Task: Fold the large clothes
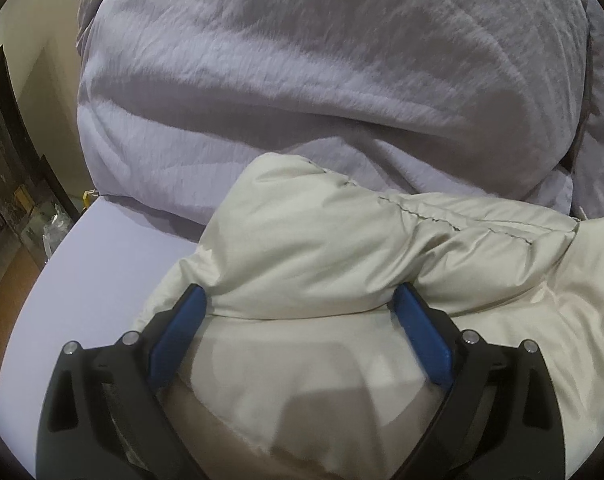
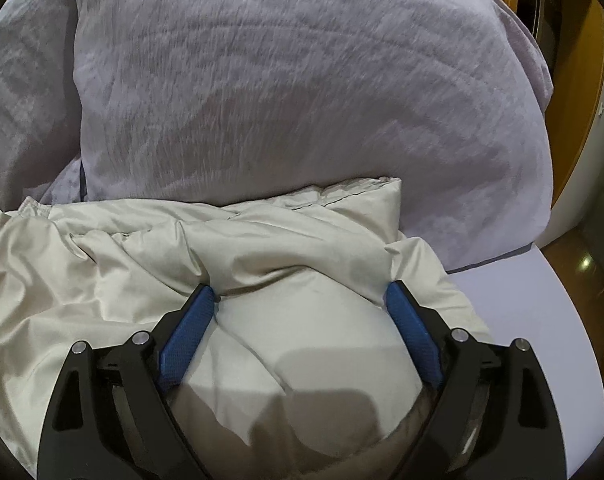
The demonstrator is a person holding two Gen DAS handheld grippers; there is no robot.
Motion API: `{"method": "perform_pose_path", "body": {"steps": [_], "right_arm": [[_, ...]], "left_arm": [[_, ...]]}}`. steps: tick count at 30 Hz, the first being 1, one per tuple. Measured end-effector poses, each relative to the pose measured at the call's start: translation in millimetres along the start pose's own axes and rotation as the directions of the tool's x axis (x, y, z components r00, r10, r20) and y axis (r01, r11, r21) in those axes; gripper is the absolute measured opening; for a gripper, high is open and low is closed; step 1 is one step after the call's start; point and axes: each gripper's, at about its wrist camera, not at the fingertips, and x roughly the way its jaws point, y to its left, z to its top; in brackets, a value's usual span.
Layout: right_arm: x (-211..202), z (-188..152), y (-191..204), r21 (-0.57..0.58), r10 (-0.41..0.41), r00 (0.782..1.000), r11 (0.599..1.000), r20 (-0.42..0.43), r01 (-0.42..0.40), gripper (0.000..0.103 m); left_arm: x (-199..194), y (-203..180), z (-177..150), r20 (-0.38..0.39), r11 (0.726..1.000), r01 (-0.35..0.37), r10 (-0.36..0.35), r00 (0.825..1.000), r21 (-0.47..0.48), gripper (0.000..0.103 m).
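A cream puffy down jacket [image 1: 342,240] lies bunched on a lavender bed sheet [image 1: 82,280]. My left gripper [image 1: 300,300] is open, its blue pads wide apart, with a puffy fold of the jacket between and under the fingers. The same jacket shows in the right wrist view [image 2: 282,240]. My right gripper [image 2: 302,296] is also open, its fingers straddling a rounded bulge of the jacket near its right end. Neither gripper pinches the fabric.
Big lavender pillows [image 1: 302,60] stand right behind the jacket, also in the right wrist view [image 2: 302,80]. The bed edge lies at the left [image 1: 34,320] with dark furniture [image 1: 10,140] beyond. A wooden frame [image 2: 582,100] and floor are at the right.
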Motion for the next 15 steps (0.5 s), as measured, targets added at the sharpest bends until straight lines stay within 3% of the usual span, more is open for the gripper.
{"method": "perform_pose_path", "body": {"steps": [10,15], "right_arm": [[30,-5,9,-0.017,-0.008,1.000,1.000,-0.022,0.008,0.093],[45,-5,15,-0.035,0.025,0.999,0.999,-0.042,-0.027,0.095]], "left_arm": [[21,10,-7,-0.016,1.000,-0.002,0.002,1.000,-0.018,0.099],[32,11,-6,-0.026,1.000,-0.003,0.003,1.000,-0.022,0.100]]}}
